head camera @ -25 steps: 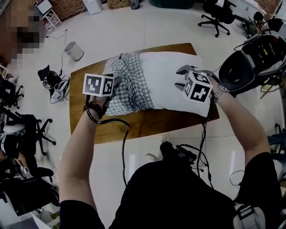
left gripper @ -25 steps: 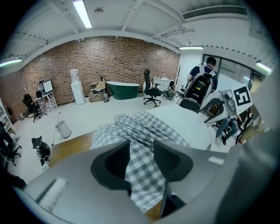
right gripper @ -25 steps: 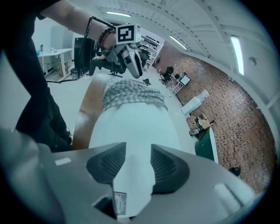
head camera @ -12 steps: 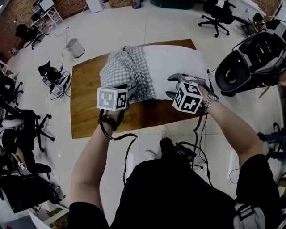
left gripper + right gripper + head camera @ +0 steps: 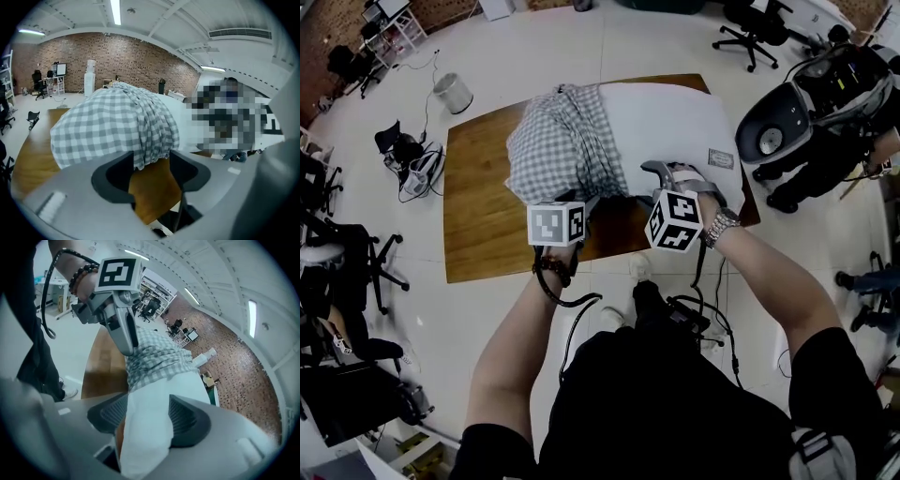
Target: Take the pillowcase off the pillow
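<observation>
A white pillow [image 5: 675,127] lies on the wooden table [image 5: 483,216], its left half still inside a bunched grey-checked pillowcase [image 5: 562,150]. My left gripper [image 5: 592,202] is at the near hem of the pillowcase [image 5: 108,126]. Its jaws [image 5: 152,161] have just been opening, and the hem's edge hangs between the tips with a gap showing. My right gripper [image 5: 661,178] is at the pillow's bare near edge. Its jaws [image 5: 147,413] have also just been opening, and a fold of white pillow [image 5: 150,427] lies between them, both ribbed pads in sight. The left gripper [image 5: 129,350] shows there too, against the pillowcase [image 5: 159,359].
A label [image 5: 721,158] sits on the pillow's right end. A wheeled grey machine [image 5: 787,122] and a person's dark legs [image 5: 811,164] stand just right of the table. On the floor to the left are a bin [image 5: 452,92], office chairs [image 5: 356,272] and cables [image 5: 417,169].
Both grippers have come down and towards me, from over the middle of the pillow to its near edge. Their jaws stand wider than before.
</observation>
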Tool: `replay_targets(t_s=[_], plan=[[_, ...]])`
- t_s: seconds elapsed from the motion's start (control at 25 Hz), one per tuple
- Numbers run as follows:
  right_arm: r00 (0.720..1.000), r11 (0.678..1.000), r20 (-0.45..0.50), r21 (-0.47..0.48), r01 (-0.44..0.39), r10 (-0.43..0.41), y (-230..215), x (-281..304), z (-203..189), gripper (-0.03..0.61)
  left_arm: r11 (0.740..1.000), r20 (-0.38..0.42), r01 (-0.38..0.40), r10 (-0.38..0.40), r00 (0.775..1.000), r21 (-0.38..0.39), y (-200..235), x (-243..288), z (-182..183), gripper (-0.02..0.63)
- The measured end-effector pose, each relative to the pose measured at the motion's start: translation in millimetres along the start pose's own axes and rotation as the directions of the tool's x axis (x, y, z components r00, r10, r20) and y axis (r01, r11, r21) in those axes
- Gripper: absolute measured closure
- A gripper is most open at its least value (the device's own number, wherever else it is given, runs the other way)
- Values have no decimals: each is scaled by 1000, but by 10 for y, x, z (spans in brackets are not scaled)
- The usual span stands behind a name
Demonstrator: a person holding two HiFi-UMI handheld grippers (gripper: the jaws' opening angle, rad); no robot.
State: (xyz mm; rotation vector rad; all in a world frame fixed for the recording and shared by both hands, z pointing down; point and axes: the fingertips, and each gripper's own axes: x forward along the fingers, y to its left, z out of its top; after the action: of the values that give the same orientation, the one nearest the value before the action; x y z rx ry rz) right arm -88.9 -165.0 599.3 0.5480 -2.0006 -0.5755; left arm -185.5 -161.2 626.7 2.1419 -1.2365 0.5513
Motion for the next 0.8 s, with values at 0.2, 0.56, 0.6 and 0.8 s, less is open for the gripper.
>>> replay_targets(t_s=[0.2,0.56,0.6,0.8], plan=[[996,996,-56,-63,68,-71,20,231,-12,302,996,0,-39,39,999,-84,204,211,-169,360],[980,981,-147,-157,113,-136,-41,604,-271,351,988,-40,-86,82,996,-130,417,422,-92,398],[976,977,-150,-168,131,-156,-96,615,-285,407,987,-42,-92,87,995,-132,453,450,-70,427],[966,966,-152,-184,182,-211,-187,522,-319,560,988,-37,-91,87,996,-126,559,354,-118,588]])
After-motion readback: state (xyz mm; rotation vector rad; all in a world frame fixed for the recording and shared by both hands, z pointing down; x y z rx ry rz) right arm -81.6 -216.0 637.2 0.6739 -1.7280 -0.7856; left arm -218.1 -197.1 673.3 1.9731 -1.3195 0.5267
